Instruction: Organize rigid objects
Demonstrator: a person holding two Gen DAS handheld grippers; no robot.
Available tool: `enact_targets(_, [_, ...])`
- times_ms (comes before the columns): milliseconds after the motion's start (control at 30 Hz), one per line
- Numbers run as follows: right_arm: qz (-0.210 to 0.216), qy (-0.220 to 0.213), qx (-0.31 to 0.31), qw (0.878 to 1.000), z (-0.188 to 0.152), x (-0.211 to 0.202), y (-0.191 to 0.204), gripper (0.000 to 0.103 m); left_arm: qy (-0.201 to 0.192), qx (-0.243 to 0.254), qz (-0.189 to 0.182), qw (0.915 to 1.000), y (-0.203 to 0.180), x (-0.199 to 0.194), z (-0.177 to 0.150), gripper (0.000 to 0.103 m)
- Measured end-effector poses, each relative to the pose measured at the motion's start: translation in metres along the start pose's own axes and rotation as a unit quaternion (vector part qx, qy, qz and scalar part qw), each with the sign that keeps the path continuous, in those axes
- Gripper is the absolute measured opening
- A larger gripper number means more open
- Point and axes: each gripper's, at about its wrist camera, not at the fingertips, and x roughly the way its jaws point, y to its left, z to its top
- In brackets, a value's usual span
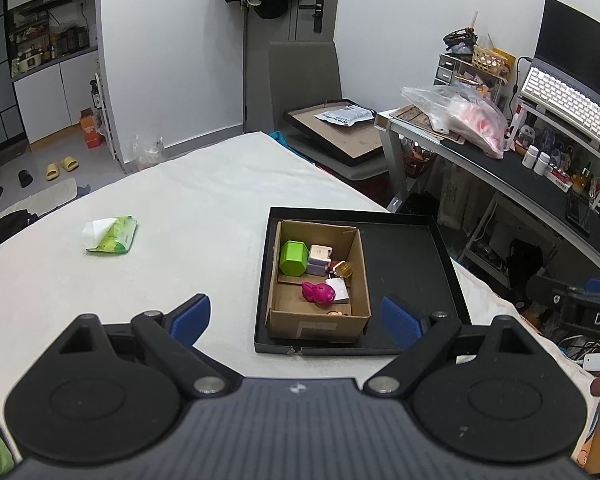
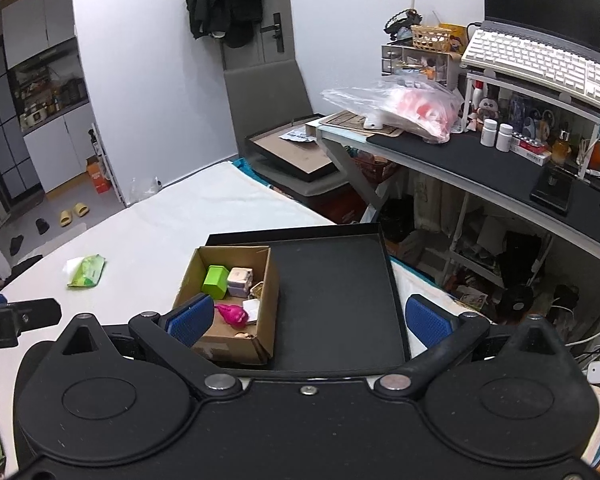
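Observation:
A brown cardboard box [image 1: 320, 326] [image 2: 268, 300] sits in the left half of a black tray [image 1: 412, 264] [image 2: 332, 292] on the white bed. Inside lie a green hexagonal container [image 1: 293, 257] [image 2: 215, 281], a small lilac-and-white box [image 1: 319, 260] [image 2: 240, 280], a magenta toy [image 1: 318, 292] [image 2: 232, 315], a white block [image 1: 338, 289] [image 2: 253, 308] and a small amber item [image 1: 343, 269]. My left gripper [image 1: 296, 318] hovers open just short of the tray's near edge. My right gripper [image 2: 306, 318] is open above the tray's near side, nothing between its fingers.
A green tissue pack [image 1: 110, 235] [image 2: 85, 271] lies on the bed [image 1: 180, 208] to the left. A desk [image 2: 480, 168] with a plastic bag, bottles and a keyboard stands to the right. A grey chair [image 1: 306, 80] with a framed board sits beyond the bed.

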Motion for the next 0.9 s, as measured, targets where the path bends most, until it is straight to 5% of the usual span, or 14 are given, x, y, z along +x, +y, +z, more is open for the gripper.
enact_targets(900, [-0.001,0.016,-0.004,1.0,-0.0059,0.0062,0.0045,0.103,0.02,0.004,0.001,0.9998,-0.0027,0.0087,-0.0075,0.092])
